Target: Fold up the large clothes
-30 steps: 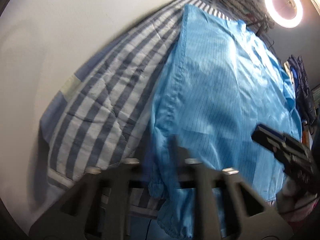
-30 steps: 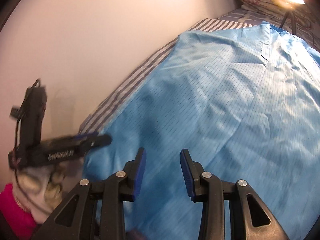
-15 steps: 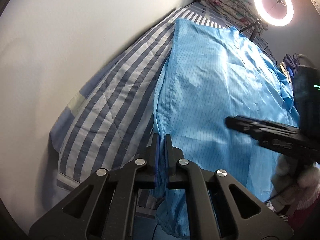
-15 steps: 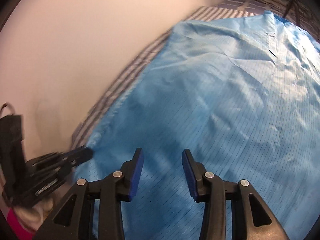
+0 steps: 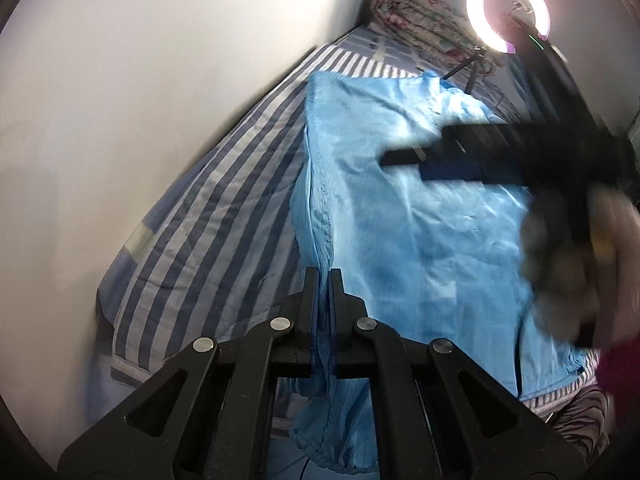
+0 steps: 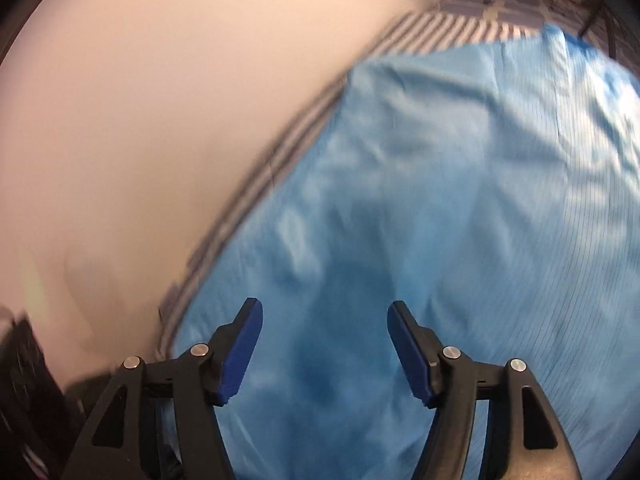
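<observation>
The left tongs (image 5: 323,280) are pinching the near left edge of the blue garment (image 5: 420,240) lying across the striped bed (image 5: 208,232), while the right tongs (image 6: 324,328) are hovering spread above it.

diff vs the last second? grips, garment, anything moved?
Left gripper went from open to shut on the blue garment at its side edge, and has kept that pinch since. Right gripper moved forward over the garment toward the far end and opened its jaws wider; it holds nothing. The garment stays spread on the striped bedding, ring light unchanged.
</observation>
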Tool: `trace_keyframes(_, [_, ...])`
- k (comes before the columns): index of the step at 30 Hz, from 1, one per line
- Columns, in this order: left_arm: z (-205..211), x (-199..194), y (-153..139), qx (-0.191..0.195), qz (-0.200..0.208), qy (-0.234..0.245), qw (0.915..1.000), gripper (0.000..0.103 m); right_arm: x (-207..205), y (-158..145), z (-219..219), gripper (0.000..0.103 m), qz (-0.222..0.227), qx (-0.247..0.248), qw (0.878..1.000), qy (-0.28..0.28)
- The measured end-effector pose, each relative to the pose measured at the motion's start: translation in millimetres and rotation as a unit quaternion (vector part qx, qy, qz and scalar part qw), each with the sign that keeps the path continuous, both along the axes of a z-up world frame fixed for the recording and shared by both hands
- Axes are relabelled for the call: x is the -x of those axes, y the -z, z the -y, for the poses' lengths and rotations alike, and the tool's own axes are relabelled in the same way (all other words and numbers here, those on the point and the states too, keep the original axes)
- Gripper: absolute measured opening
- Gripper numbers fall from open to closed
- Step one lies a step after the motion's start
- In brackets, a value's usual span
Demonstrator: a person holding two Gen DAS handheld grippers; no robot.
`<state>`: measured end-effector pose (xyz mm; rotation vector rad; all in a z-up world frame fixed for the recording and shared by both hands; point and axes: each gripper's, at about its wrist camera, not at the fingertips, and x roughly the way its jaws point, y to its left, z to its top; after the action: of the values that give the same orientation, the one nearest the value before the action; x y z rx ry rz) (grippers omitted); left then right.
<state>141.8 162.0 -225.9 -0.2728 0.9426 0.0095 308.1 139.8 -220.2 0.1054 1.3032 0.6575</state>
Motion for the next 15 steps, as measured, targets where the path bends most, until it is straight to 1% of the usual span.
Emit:
trace_keyframes(2, [4,0,-3,-0.001,0.006,0.006,1.0,0.001,-15,-5,-4,0.068,0.0,0.003,1.0,0.003])
trace_keyframes(4, [7,-1,-6,-0.004,0.011,0.012,0.9999,0.001,-37,-5,-15,0.068,-0.011,0.005,1.0,0.012])
trace_keyframes(7, [14,-3,-9,-0.007,0.016,0.024,0.9996,0.001,-49,-5,-24,0.068,-0.018,0.012,1.0,0.007])
trace_keyframes(10, [20,-5,-12,-0.009,0.02,0.034,0.9992,0.001,-59,1,-46,0.068,-0.01,0.039,0.999,-0.008])
trace_keyframes(13, [27,-8,-12,-0.018,0.023,0.043,0.9987,0.001,-68,12,-65,0.067,-0.014,0.066,0.998,-0.015])
trace_keyframes(15, [31,-8,-12,-0.022,0.024,0.048,0.9983,0.001,-69,21,-74,0.064,-0.015,0.088,0.996,-0.021])
